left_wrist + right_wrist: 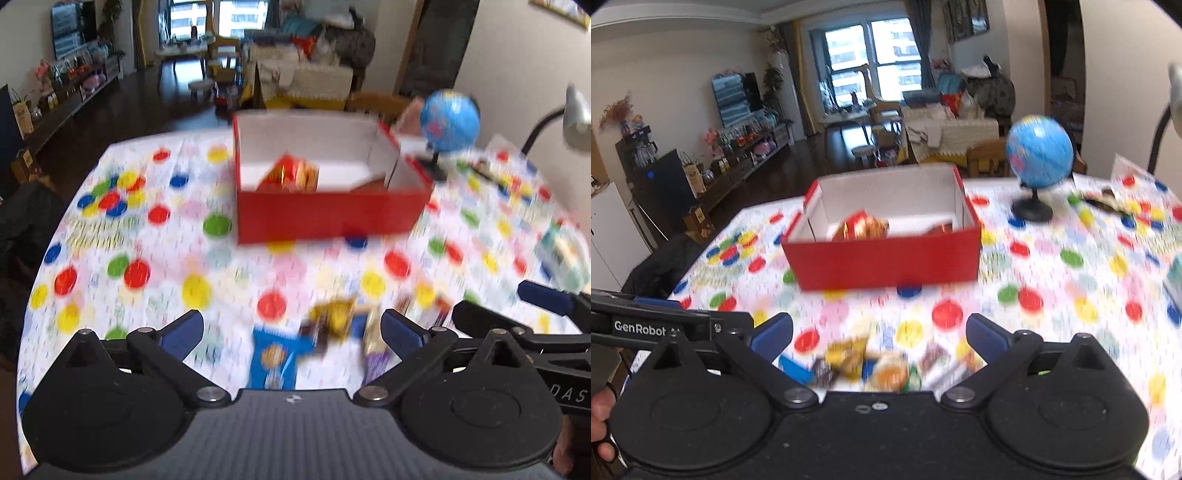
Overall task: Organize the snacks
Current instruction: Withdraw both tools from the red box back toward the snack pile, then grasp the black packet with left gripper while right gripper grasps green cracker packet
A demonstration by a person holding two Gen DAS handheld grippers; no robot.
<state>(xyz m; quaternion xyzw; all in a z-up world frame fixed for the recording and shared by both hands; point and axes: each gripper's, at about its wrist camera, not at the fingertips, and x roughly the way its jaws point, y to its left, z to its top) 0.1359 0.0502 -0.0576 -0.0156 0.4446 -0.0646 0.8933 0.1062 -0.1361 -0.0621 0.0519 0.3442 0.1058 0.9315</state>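
From the left wrist, the left gripper (291, 328) has its two blue fingers (183, 334) spread wide apart, and nothing is pinched between them. Under the gap lies a small pile of snacks (332, 332) on the table (166, 258), which has a white cloth with big dots in red, yellow, green and blue. A blue packet (273, 360) sits at the near side of the pile, with a yellow one beside it. Everything looks smeared, so the words on the packets cannot be read. Farther back stands a red box (328, 214), open at the top and white inside. A red and gold snack (291, 175) already lies in it. To the right of the box stands a blue globe (448, 122) on a black foot. The right gripper (546, 299) shows at the right edge. From the right wrist, the right gripper (879, 334) is also spread wide, holding nothing. The same pile of snacks (879, 363) lies on the dotted cloth just below its fingers. The red box (886, 258) is ahead, well apart from the pile, with snacks inside. The globe (1038, 151) stands to its right. Part of the left gripper (665, 325) pokes in at the left, and a hand (602, 424) shows in the bottom left corner.
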